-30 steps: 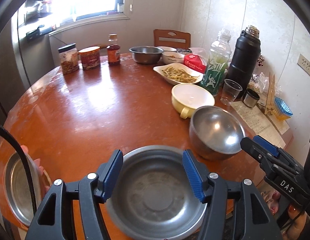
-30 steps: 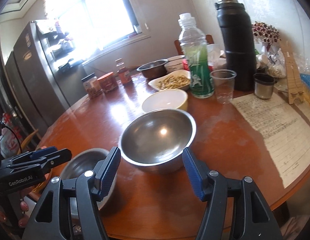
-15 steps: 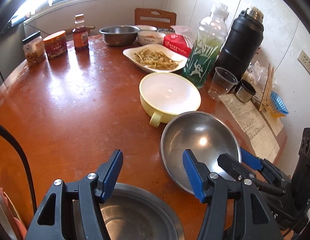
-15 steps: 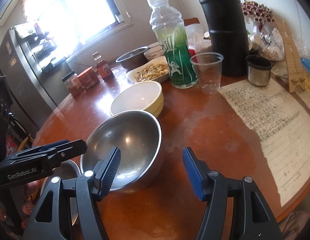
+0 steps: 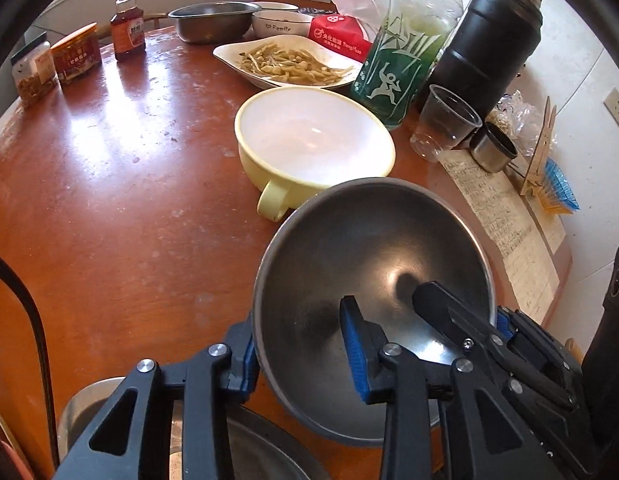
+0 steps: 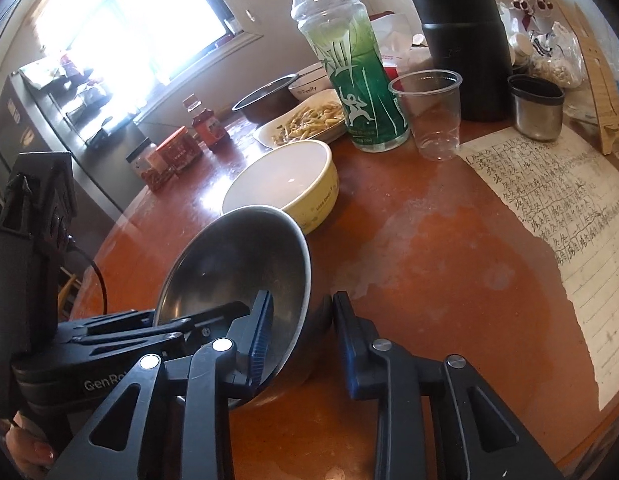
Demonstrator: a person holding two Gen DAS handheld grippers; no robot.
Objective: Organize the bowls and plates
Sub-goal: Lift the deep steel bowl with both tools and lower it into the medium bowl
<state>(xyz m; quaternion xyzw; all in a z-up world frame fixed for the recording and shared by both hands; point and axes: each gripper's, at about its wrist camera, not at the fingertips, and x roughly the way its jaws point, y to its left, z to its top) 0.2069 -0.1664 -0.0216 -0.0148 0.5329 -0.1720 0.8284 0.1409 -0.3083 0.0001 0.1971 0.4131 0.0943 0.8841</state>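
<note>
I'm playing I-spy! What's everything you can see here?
steel bowl: 1, silver, front, tilted
yellow bowl: 1, yellow, behind it
plate: 1, silver, front left
dish: 1, white, holding food, behind yellow bowl
basin: 1, silver, far side
white bowls: 2, white, beside basin
bottle: 1, green, right
flask: 1, black, right
cup: 1, clear, before flask
metal cup: 1, silver, beside cup
jars: 3, red and brown, far left
packet: 1, red, behind dish
paper: 1, white, right edge
table: 1, brown, under everything
left gripper: 1, black and blue, closing over steel bowl's rim
right gripper: 1, black and blue, closing over steel bowl's rim
</note>
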